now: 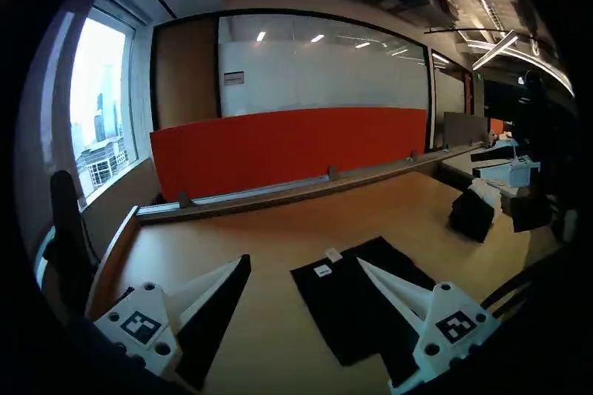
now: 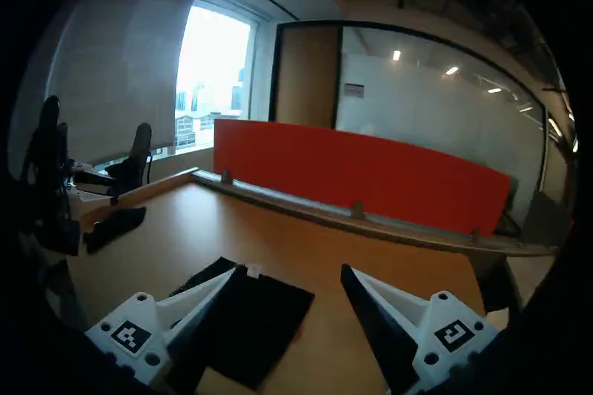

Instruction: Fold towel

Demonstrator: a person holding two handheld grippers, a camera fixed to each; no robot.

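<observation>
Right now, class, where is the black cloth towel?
In the left gripper view, the towel lies flat on the wooden desk, right of centre, before the orange partition.

blown-out window (image 2: 215,76) glare, dim fisheye-warped edges

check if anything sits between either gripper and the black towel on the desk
Nothing visible does: the black towel lies flat on the desk, just below the open left gripper and right gripper.
</observation>
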